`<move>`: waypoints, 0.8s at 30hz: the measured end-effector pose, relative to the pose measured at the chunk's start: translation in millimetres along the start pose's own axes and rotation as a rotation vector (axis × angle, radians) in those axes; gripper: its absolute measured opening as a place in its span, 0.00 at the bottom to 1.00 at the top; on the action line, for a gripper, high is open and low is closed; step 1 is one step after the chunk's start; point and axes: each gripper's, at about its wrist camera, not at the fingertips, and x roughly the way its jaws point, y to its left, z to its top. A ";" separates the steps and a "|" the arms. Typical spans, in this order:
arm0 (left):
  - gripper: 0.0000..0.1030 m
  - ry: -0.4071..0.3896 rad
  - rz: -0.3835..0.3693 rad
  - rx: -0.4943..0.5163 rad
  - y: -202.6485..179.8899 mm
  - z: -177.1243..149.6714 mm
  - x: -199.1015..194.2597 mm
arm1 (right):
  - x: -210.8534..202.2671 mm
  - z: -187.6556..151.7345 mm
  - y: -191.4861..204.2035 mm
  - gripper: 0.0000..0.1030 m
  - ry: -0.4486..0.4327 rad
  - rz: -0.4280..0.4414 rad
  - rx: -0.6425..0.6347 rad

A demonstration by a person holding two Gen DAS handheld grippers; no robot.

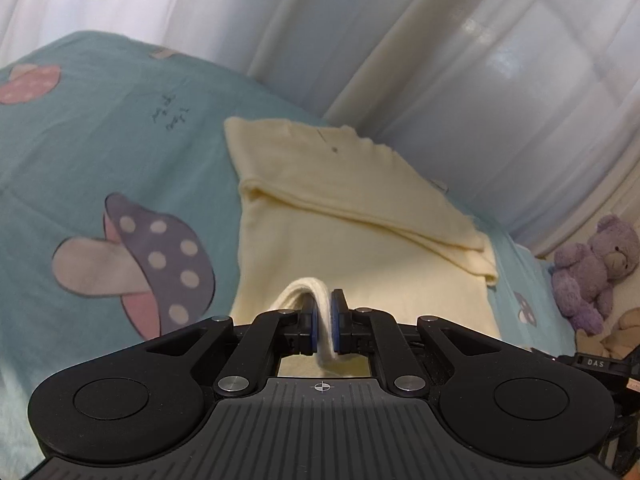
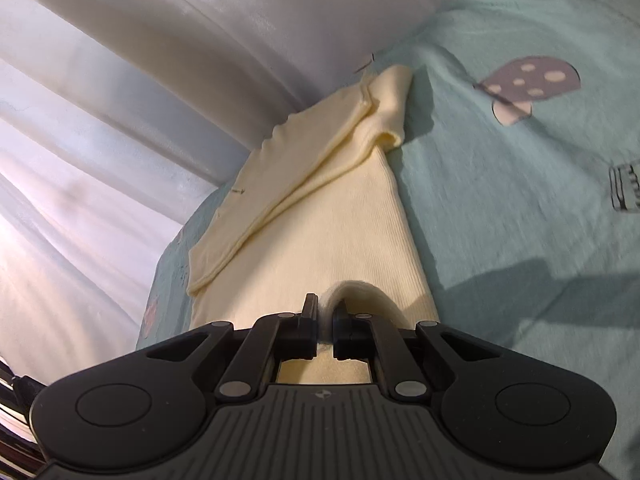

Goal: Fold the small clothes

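A pale yellow garment (image 1: 360,248) lies on a teal bedsheet, with its sleeves folded across the upper part. My left gripper (image 1: 325,320) is shut on a pinched fold of the garment's near edge. In the right wrist view the same garment (image 2: 328,224) stretches away from me, with a folded sleeve (image 2: 384,116) at the far end. My right gripper (image 2: 325,322) is shut on another pinched fold of the near edge.
The teal bedsheet (image 1: 100,140) carries mushroom prints (image 1: 160,256). White curtains (image 1: 400,40) hang behind the bed. A purple teddy bear (image 1: 592,268) sits at the right. The sheet (image 2: 520,208) extends to the right of the garment.
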 end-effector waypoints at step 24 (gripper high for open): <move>0.38 -0.028 0.152 0.149 25.8 28.8 76.4 | 52.0 35.8 17.8 0.44 -0.162 -0.339 -0.344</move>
